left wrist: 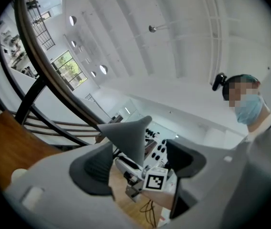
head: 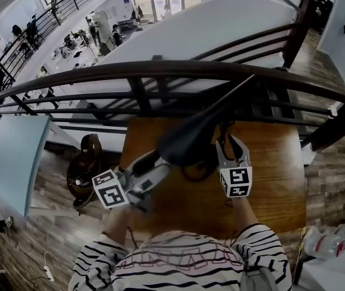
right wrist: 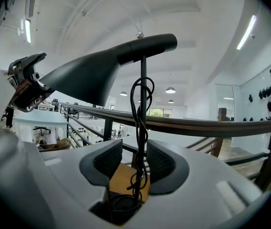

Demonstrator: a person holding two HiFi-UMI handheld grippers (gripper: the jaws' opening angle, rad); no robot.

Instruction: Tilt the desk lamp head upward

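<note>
Now, lamp head (right wrist: 87, 75) slanted, wide end dwn

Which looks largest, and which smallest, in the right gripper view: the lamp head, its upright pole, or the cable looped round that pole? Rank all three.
1. lamp head: by far the broadest shape.
2 and 3. pole and cable: both are thin and run a similar height, so they are too alike to rank.
</note>
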